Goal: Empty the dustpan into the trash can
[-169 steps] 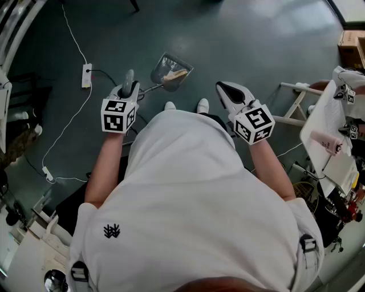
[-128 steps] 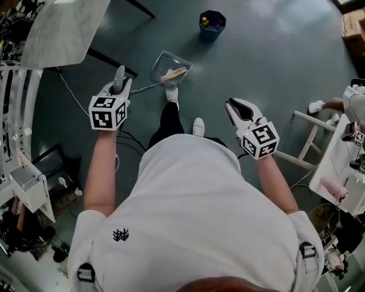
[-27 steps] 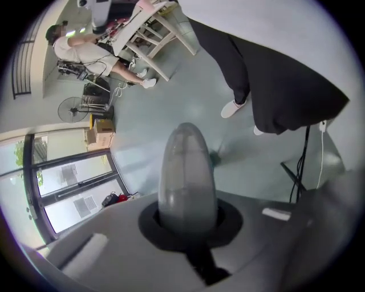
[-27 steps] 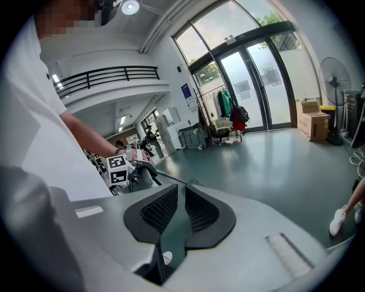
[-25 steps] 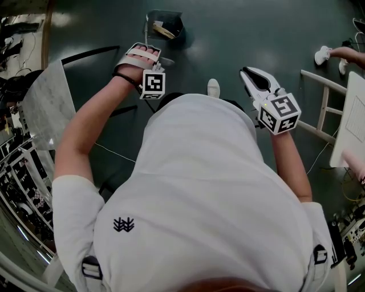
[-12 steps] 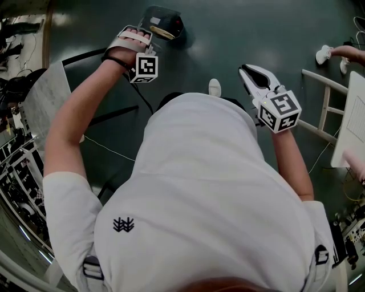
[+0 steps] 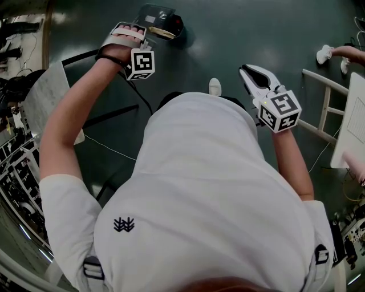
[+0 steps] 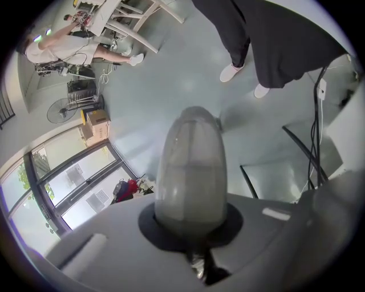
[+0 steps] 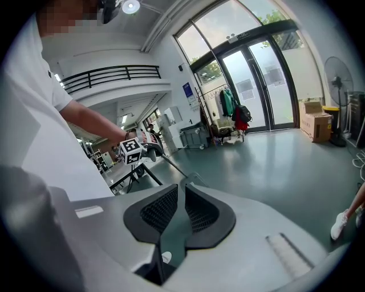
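Observation:
My left gripper [image 7: 133, 41] is shut on the grey handle [image 8: 191, 171] of the dustpan, whose rounded end fills the left gripper view. In the head view the clear dustpan [image 7: 153, 13] is tipped over the dark trash can [image 7: 174, 26] at the top, with tan debris at its lip. The right gripper view shows the left gripper [image 9: 133, 150] and the dustpan's thin rod [image 9: 173, 165] running down from it. My right gripper [image 7: 246, 74] hangs at my right side, shut with nothing between its dark pads [image 9: 157, 212].
A pale-topped table [image 7: 48, 97] with a black frame stands at my left, and a cable [image 7: 108, 149] lies on the floor beside it. A white chair frame [image 7: 319, 108] and another person's foot [image 7: 325, 54] are at the right. My shoe [image 7: 214, 86] points toward the can.
I walked the dustpan over to the trash can. Over the last second my left gripper rose up and left, tipping the pan over the can. The right gripper hardly moved.

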### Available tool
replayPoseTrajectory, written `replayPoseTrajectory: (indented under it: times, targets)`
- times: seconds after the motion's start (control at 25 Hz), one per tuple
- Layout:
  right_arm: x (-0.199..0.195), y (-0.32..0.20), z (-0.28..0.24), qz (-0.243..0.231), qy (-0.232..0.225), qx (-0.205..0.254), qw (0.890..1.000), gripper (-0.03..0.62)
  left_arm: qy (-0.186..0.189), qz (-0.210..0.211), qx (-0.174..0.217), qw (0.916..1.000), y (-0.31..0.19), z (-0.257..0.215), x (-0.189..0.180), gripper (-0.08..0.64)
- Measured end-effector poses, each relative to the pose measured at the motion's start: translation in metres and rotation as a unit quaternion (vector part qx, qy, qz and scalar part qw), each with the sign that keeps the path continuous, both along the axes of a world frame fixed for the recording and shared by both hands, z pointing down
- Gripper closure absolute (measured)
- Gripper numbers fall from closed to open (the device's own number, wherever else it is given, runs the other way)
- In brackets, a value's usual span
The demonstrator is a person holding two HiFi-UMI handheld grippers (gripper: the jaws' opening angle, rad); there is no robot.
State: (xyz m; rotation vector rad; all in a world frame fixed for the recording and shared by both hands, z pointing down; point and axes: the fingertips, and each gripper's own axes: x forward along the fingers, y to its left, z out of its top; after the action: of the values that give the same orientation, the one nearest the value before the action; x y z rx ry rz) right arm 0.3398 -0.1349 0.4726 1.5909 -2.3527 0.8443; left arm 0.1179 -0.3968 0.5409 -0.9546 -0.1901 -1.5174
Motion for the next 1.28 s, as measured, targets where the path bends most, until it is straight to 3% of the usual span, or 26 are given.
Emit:
replayPoseTrajectory:
  times: [0.32,0.72,1.0,1.28]
  targets:
    - [-0.005,-0.009,-0.003,-0.014,-0.002,0.010,1.000,0.551,0.004,-0.039,0.023,0.9990,-0.023,-0.020,-0.016,0.505]
    - [-0.011,-0.012,-0.001,-0.033,0.004,0.006,0.999,0.551,0.046,-0.138,0.018,0.9893,-0.044,-0.041,-0.066,0.505]
    - [-0.046,-0.025,-0.002,-0.071,0.016,0.002,0.997,0.551,0.087,-0.217,0.015,0.9722,-0.045,-0.053,-0.131,0.505]
    - [-0.105,-0.042,-0.013,-0.110,0.027,0.004,0.994,0.551,0.140,-0.309,-0.013,0.9407,-0.025,-0.056,-0.215,0.505]
